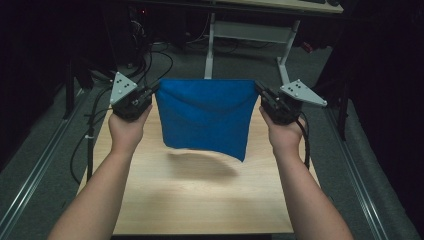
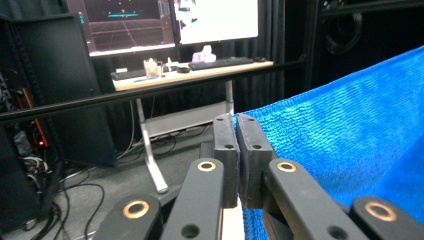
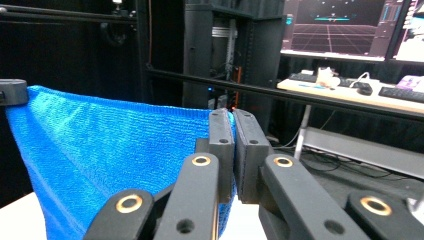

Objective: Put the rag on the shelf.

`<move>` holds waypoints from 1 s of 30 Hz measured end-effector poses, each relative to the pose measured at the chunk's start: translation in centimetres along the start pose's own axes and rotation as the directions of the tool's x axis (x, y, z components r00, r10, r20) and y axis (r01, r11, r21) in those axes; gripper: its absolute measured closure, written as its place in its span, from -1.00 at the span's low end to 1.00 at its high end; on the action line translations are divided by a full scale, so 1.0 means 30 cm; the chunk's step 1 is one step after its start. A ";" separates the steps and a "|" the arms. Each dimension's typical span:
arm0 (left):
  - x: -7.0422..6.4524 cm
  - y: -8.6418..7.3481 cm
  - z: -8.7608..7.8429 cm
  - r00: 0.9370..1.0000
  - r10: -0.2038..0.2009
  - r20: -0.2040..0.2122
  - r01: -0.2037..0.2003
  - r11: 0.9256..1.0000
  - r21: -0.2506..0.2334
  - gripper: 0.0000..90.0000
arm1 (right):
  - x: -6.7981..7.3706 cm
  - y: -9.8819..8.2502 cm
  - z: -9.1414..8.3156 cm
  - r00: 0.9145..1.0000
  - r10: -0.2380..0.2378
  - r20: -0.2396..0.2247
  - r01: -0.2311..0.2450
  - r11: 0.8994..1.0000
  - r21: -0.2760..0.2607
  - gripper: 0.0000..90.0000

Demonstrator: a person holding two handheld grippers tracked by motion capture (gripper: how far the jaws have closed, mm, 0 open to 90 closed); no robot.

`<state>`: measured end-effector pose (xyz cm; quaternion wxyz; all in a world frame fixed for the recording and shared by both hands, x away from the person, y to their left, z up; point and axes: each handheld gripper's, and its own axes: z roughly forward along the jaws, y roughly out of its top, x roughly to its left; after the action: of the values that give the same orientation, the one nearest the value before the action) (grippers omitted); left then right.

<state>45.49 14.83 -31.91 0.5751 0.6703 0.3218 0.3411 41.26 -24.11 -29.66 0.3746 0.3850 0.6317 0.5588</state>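
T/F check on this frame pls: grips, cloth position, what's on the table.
1. Both hand-held grippers are shut on the blue cloth. True: the left hand-held gripper pinches its upper left corner, the right hand-held gripper its upper right corner.
2. The cloth lies flat on the wooden table. False: it hangs in the air between the grippers, casting a shadow on the tabletop below.
3. The cloth's top edge is stretched between the two grippers. True.
4. The cloth is red. False: it is blue.
5. In the left gripper view the jaws stand wide open. False: they are closed together on the cloth's edge.
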 end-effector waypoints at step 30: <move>0.083 -0.156 0.341 0.997 0.016 -0.076 0.004 0.968 0.249 0.96 | -0.171 -0.113 0.360 0.996 -0.033 0.081 0.015 0.977 0.213 0.96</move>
<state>55.17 11.85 -37.40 0.4725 0.7245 0.3820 0.3254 52.97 -24.51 -33.83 0.3643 0.4384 0.6760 0.4670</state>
